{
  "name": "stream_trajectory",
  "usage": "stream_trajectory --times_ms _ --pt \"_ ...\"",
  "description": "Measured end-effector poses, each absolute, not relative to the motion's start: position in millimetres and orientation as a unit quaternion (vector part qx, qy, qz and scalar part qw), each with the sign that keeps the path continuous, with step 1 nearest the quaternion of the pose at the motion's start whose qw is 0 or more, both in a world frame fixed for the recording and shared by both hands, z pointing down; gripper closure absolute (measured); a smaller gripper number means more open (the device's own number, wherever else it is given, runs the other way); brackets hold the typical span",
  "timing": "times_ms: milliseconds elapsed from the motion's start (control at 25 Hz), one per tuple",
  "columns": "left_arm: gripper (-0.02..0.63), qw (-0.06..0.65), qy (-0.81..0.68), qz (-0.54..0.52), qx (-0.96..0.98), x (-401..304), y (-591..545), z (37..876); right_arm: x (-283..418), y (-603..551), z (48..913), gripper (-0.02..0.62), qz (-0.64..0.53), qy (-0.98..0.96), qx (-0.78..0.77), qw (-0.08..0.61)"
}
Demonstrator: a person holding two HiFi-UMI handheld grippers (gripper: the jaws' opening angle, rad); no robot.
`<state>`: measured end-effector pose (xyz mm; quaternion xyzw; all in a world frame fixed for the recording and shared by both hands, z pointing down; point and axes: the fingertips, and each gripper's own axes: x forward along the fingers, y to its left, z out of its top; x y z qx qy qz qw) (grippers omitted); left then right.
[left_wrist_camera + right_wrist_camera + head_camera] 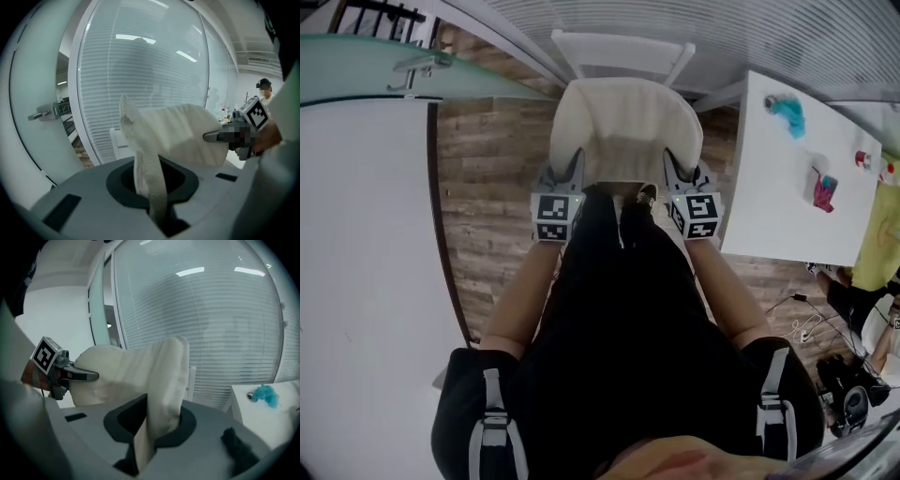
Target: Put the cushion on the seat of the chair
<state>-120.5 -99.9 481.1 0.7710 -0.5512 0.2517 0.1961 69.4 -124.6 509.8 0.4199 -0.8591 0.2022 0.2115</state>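
Observation:
A cream cushion (624, 127) hangs over the white chair (623, 45), whose backrest shows just beyond it. My left gripper (566, 172) is shut on the cushion's near left corner, and my right gripper (681, 172) is shut on its near right corner. In the left gripper view a fold of cushion (151, 183) is pinched between the jaws, with the right gripper (219, 136) clamped on the far side. The right gripper view shows the cushion (165, 385) pinched the same way, and the left gripper (88, 376) on the other corner. The seat is hidden under the cushion.
A white table (787, 197) stands close on the chair's right, with a blue object (789, 114) and a pink one (823, 190) on it. A glass door with a metal handle (414, 67) is at the left. Slatted blinds behind glass (211, 319) stand behind the chair.

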Motion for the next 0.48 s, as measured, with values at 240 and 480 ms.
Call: stream_trajectory --times_ms 240,480 --pt "0.552 0.232 -0.505 0.279 0.783 -141 -129 553 58 -138 572 0.538 0.244 -0.834 0.432 0.243" --pt "0.552 0.269 -0.476 0.298 0.783 -151 -151 637 48 -146 650 0.538 0.281 -0.811 0.439 0.267"
